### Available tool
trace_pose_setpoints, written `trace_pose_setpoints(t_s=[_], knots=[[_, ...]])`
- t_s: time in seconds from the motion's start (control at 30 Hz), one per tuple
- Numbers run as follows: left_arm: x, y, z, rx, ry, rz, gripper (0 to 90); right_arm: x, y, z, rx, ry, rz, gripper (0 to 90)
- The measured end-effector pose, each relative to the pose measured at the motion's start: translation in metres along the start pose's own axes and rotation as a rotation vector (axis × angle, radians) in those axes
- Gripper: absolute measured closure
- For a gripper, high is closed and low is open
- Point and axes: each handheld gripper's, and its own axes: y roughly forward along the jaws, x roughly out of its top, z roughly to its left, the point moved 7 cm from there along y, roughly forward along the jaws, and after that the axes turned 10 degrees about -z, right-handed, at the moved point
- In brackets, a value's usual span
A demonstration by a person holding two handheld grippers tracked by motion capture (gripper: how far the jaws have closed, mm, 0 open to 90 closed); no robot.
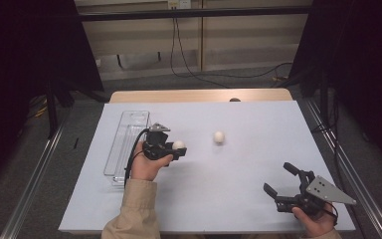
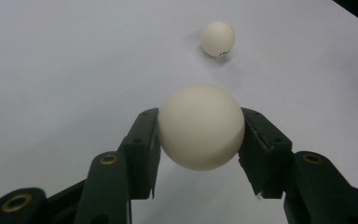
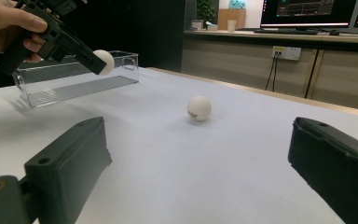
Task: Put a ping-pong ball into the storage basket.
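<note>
My left gripper [image 1: 178, 148] is shut on a white ball [image 1: 179, 145], held above the white table cover left of centre. In the left gripper view the held ball [image 2: 200, 126] sits pressed between both black pads. A second white ball [image 1: 219, 137] lies loose on the cover to the right of the held one; this loose ball [image 2: 218, 38] lies beyond the held one, and the loose ball [image 3: 199, 108] rests straight ahead in the right gripper view. My right gripper [image 1: 280, 178] hovers at the front right, jaws wide open with nothing between them.
A clear plastic tray [image 1: 126, 142] lies along the left side of the white cover [image 1: 238, 199], just left of my left hand. The tray [image 3: 74, 79] looks empty. The wooden table edge [image 1: 199, 95] runs along the back.
</note>
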Motion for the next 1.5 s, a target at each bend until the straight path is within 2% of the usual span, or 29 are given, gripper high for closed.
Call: trace_pose_setpoints(t_s=[1.5], knots=[[0.003,-0.02,0.019,0.052,-0.024,-0.007,51.0,0.0,0.0,0.0,0.002,-0.001,0.0,4.3]])
